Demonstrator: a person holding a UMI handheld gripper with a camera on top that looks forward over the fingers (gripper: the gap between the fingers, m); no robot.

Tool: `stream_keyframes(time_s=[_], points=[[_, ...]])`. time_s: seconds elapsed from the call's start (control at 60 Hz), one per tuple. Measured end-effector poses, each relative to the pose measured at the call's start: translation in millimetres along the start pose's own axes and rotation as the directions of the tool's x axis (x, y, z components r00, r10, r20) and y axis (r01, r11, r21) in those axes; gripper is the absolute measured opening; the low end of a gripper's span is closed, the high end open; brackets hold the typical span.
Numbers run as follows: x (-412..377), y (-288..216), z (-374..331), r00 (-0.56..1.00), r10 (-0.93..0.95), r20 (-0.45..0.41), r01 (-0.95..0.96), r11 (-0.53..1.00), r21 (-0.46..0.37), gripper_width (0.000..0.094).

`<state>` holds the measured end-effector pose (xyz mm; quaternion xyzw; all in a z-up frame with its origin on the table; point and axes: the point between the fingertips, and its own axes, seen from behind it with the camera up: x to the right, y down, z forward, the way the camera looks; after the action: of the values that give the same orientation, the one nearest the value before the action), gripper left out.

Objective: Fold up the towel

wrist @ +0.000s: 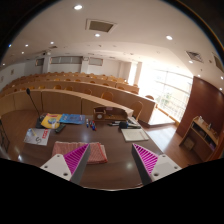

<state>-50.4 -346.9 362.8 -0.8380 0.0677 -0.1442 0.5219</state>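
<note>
A pink-red patterned towel (92, 152) lies flat on the dark brown table (115, 165), just ahead of my left finger. My gripper (110, 162) is open and empty, held above the table. Its two fingers (72, 160) stand wide apart with bare table between them. The right finger is well clear of the towel. The towel's near left part is hidden behind the left finger.
Coloured books and papers (58, 121) lie at the table's far left. More papers (134, 133) and a dark object lie at the far right. A small side table with items (203, 132) stands further right. Rows of wooden lecture benches (80, 90) rise beyond.
</note>
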Motion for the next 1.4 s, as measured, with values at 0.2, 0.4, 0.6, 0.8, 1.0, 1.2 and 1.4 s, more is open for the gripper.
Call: stream_keyframes(time_s=[0.2,0.4,0.6,0.8,1.0,1.2,1.4], points=[[-51.0,46.9,47.3,1.0,-0.014,0.02,0.016,0.995,-0.095,0.0852],[-179.6,114.5,107.1,0.99,-0.015,0.138,0.041,0.982,-0.185,0.0858],[-331.3,152.0,157.1,0.95,-0.009,0.313,0.083,0.971,-0.223,0.0852],[-410.0,162.3,238.3,0.942,-0.069,0.329,0.139,0.971,-0.196,0.0848],[-413.9,196.6,303.6,0.958,-0.064,0.278,0.145,0.949,-0.281,0.0758],[-399.3,192.1,311.1,0.962,-0.107,0.251,0.171,0.953,-0.249,0.0154],[-400.9,184.8,308.2,0.961,-0.088,0.263,0.157,0.954,-0.254,0.0048]])
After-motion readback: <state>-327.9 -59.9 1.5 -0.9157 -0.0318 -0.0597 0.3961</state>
